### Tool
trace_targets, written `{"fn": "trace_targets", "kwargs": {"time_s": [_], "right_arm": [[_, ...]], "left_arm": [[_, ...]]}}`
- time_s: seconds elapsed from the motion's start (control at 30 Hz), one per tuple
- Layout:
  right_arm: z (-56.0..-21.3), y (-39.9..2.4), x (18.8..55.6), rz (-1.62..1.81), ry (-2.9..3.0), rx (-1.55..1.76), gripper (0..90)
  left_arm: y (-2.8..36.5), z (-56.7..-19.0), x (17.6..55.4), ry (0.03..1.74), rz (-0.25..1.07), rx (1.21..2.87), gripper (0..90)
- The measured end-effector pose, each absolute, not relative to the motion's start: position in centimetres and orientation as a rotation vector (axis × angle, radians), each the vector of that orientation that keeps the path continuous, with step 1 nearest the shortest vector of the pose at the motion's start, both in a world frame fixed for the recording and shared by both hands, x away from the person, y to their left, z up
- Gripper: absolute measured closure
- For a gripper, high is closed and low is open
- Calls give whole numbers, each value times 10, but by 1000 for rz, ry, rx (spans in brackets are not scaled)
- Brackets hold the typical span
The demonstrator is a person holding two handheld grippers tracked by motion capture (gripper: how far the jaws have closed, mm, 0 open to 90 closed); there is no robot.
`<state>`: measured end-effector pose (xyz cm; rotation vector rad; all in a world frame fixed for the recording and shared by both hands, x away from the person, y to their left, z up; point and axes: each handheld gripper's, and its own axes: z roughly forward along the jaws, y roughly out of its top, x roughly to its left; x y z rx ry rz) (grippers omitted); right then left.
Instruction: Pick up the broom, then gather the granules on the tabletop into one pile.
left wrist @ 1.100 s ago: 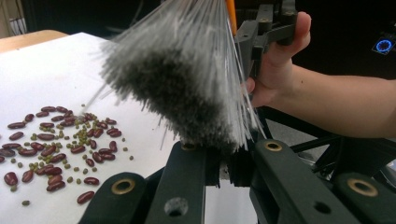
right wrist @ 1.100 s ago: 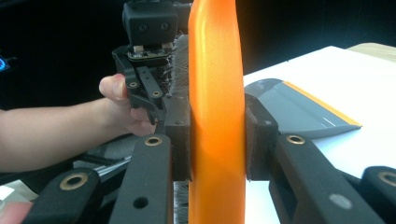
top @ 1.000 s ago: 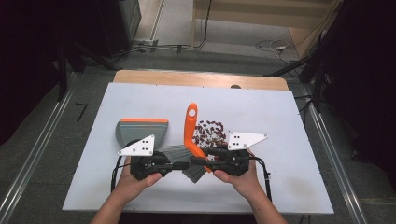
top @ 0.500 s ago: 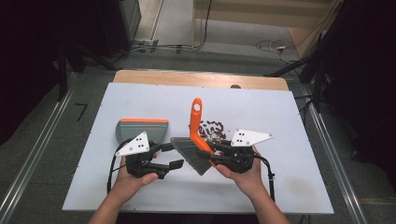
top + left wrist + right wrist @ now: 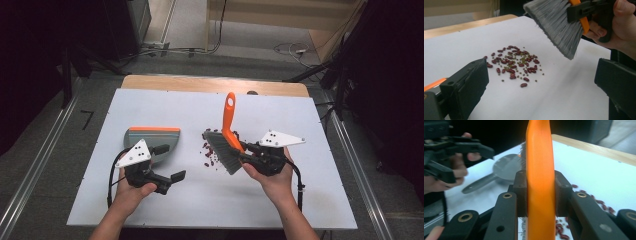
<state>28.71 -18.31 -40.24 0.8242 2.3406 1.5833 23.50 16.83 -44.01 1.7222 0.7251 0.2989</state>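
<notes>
Hand brush point(image 5: 226, 137), light, with stiff orange handle and soft grey bristles, best taken mid-handle, where the right gripper point(image 5: 248, 150) clenches it over scattered beans point(image 5: 209, 155) right of centre; left gripper point(image 5: 170, 162), jaws just opening and empty, near the probably lightweight dustpan point(image 5: 150, 137).

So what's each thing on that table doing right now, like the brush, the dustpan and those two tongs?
Brush: held off the table, handle up, bristles above the beans.
Beans: scattered loose on the white table, not swept up.
Dustpan: lying flat on the table, nothing gripping it.
Left tongs: open, jaws just spread, nothing between them.
Right tongs: shut on the brush's orange handle.
</notes>
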Motion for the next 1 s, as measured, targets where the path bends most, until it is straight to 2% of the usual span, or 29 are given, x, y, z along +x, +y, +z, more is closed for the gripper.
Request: {"fn": "trace_targets", "kwargs": {"time_s": [0.67,1.0], "right_arm": [[-412,-215,311,1332,2246,1024,682],[-413,-231,335,1219,2210,1117,682]], "left_arm": [[192,-439,235,794,403,1704,0],[201,-441,236,816,410,1687,0]]}}
